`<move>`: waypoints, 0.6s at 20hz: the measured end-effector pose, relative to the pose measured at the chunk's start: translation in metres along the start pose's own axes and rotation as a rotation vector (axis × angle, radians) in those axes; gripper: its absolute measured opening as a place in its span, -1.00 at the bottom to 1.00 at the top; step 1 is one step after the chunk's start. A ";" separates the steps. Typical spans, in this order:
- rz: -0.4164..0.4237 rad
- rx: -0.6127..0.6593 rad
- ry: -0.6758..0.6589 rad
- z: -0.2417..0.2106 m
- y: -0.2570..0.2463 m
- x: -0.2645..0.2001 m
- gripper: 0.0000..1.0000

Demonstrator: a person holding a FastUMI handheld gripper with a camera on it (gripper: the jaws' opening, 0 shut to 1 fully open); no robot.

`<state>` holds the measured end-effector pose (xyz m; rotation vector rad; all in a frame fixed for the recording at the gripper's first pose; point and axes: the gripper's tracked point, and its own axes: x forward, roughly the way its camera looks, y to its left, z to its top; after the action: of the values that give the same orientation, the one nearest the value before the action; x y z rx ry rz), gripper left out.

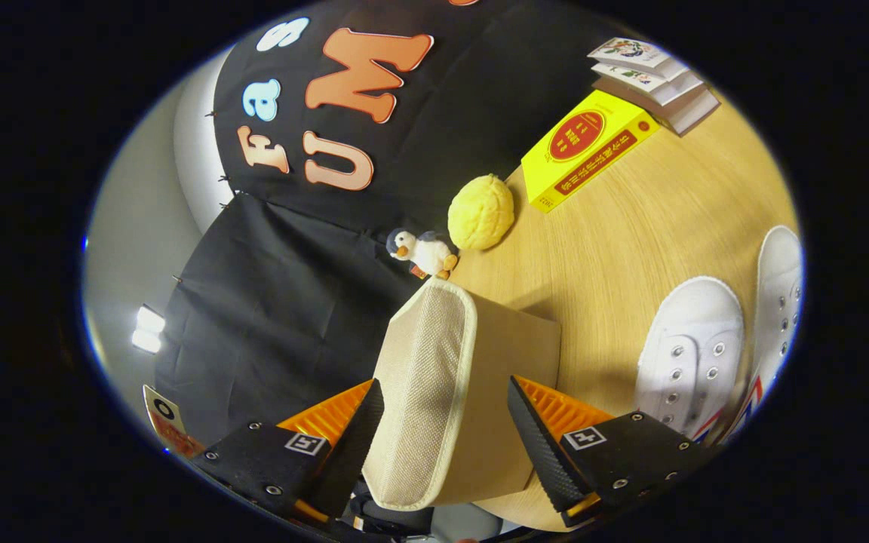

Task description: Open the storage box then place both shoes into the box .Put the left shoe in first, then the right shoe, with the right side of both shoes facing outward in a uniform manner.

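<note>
Right up close, the gripper (446,422) has its two fingers spread wide, and between them sits the beige fabric lid (423,392) of the storage box (506,377). The lid stands raised on edge, its woven face and pale piping turned toward the camera; whether either finger actually touches it I cannot tell, and there is clear space beside the finger on the shoes' side. The box body runs on behind the lid, resting on the wooden table (631,241).

Just off to the side, past one finger, two white canvas shoes lie next to each other on the table: the nearer shoe (691,347) with its metal eyelets showing, and the farther shoe (778,294), with a red and blue stripe visible low on its side.

Beyond the box, at the table's edge, a small plush penguin (423,253) sits just beside a bumpy yellow ball (481,212).

Farther still, a yellow book (585,151) lies flat, and behind it a small stack of books (649,79).
</note>
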<state>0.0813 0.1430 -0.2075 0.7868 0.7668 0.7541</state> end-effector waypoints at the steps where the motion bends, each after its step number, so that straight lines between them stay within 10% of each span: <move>1: 0.009 0.006 0.022 -0.006 0.001 0.004 0.97; 8: 0.095 0.138 0.063 -0.028 0.017 0.012 0.93; 12: 0.127 0.185 0.024 -0.015 0.038 0.003 0.45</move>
<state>0.0595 0.1686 -0.1840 1.0024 0.8221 0.8146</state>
